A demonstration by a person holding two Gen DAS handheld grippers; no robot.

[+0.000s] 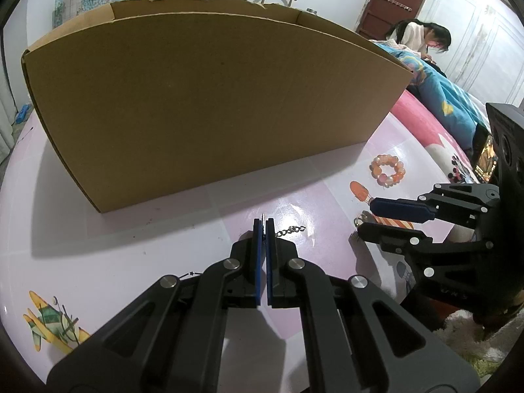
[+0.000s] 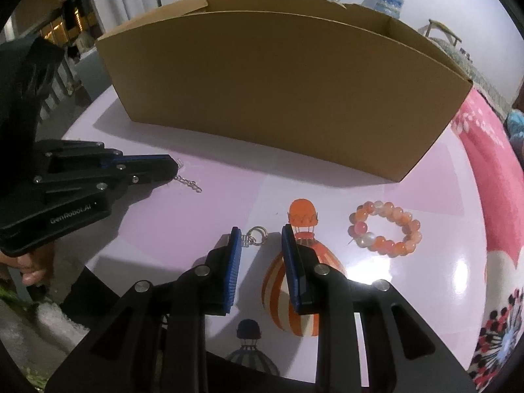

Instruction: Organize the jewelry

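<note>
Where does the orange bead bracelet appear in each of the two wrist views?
Left wrist: bead bracelet lies right of centre, past the cardboard box's near corner.
Right wrist: bead bracelet lies right of centre, beside the printed orange balloon.
Shared landmark: the cardboard box behind it.

We can read just one marking here: "GenRobot.AI" in pale letters along the black body of the left gripper (image 2: pixel 178 172), seen from the right wrist view. We find no other legible writing anywhere.
</note>
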